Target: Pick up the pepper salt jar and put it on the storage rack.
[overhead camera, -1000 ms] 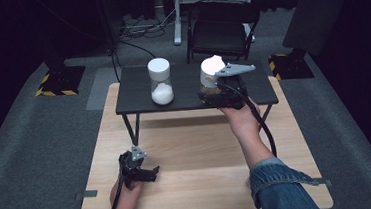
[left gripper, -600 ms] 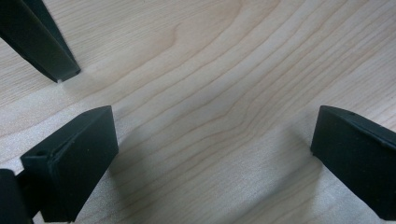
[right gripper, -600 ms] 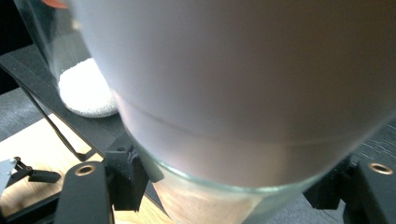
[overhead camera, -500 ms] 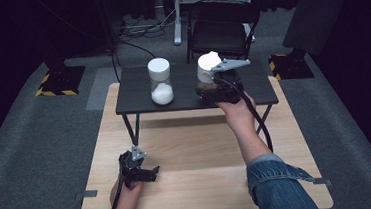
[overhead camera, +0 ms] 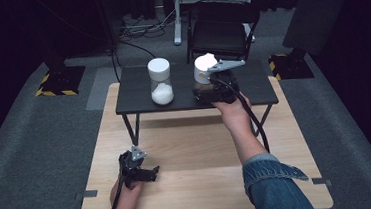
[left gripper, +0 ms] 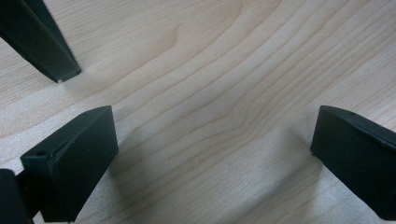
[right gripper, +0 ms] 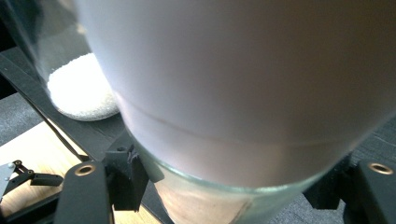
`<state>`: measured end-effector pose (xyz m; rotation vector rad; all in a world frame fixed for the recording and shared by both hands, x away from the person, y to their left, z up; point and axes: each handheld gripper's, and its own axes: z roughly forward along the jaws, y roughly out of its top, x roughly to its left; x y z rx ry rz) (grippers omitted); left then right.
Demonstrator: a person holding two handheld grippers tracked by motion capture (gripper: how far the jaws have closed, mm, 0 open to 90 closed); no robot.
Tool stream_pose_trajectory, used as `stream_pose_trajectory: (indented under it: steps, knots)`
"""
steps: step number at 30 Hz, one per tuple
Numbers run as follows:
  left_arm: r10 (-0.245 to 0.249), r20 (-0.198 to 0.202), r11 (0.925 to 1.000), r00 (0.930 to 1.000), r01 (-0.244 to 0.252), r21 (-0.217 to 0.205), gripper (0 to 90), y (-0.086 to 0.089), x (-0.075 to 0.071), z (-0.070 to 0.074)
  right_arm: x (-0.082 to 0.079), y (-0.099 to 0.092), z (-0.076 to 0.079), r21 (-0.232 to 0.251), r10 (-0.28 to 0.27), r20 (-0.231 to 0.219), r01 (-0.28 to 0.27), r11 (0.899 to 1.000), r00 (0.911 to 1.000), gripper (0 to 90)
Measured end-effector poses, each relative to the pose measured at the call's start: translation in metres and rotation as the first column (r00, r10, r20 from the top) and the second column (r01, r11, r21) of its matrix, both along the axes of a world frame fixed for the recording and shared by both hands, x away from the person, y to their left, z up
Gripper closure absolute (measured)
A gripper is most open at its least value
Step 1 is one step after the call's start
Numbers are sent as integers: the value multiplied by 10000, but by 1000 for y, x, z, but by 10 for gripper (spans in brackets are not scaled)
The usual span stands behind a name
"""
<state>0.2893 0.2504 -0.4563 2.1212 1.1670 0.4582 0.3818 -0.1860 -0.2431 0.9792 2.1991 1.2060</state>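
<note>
The right tongs [overhead camera: 211,85] grip a white-lidded glass jar [overhead camera: 204,69] near the back right of the small black table [overhead camera: 257,91]; a second jar [overhead camera: 160,81] of white grains stands beside it; the left tongs [overhead camera: 143,172] rest wide open on the wooden table [overhead camera: 191,139] near its front left corner.

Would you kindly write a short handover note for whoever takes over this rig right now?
Right gripper: shut on the right jar, a glass jar with a white lid, standing on the black raised shelf.
Left gripper: jaws open, nothing between them, resting low on the wooden table.
Second jar, white lid, white grains at its bottom, stands apart to the left on the same shelf.
Done: right jar gripped.
Left: probably lifting or opening it; the lid is still on. The left gripper is free to help.
</note>
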Motion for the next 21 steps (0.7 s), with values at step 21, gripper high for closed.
stream_pose_trajectory:
  steps: [21]
  knots:
    - [44,-23,10000,10000,-44,13,5,-1,0,0,6,3,-9,13,-55,-21,55,10000,10000,301]
